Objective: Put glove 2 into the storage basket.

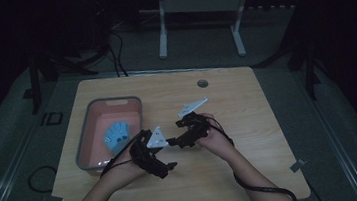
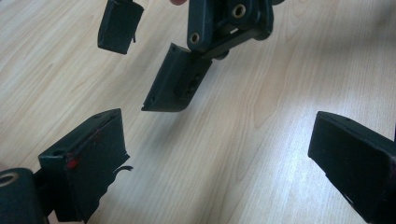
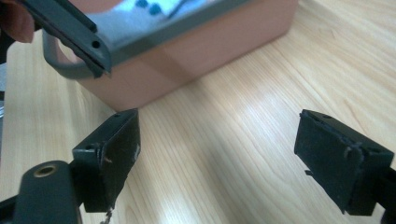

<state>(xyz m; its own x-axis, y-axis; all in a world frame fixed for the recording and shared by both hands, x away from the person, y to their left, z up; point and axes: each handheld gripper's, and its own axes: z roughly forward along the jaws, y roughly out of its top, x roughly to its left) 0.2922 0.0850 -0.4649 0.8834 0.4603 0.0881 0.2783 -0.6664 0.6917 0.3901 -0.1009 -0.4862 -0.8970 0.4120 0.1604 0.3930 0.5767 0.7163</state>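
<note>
1. Dim light lies over a pale wooden table (image 1: 234, 175), with a dark floor and a white frame leg seen beyond its far edge at twelve o'clock.

2. A pink bin (image 1: 89, 135) with a grey rim is set at about nine o'clock on the table. A blue and white cloth (image 1: 117, 136) lies inside it, toward its near right corner (its exact make cannot be told in this light).

3. The left gripper (image 1: 169, 167) is held just right of the bin's near corner. In the left gripper view its jaws stand wide apart over bare wood, and nothing is held between them.

4. The right gripper (image 1: 173, 141) is held at the table's middle, pointing toward nine o'clock at the bin. In the right gripper view its jaws are likewise spread wide, with only wood between them and the bin's wall (image 3: 196, 51) just ahead.

5. The two grippers are close together, tips nearly meeting. In the left gripper view the other gripper's fingers (image 2: 175, 81) hang just ahead.

6. Judged risks from here:
   - If both are moved toward the cloth at once, a collision is likely, since they are crowded at one corner.
   - The bin may be pushed or tipped if its rim is struck by a jaw on the way in.
   - The limp cloth may be pinched by only an edge and slip out when lifted.
</note>
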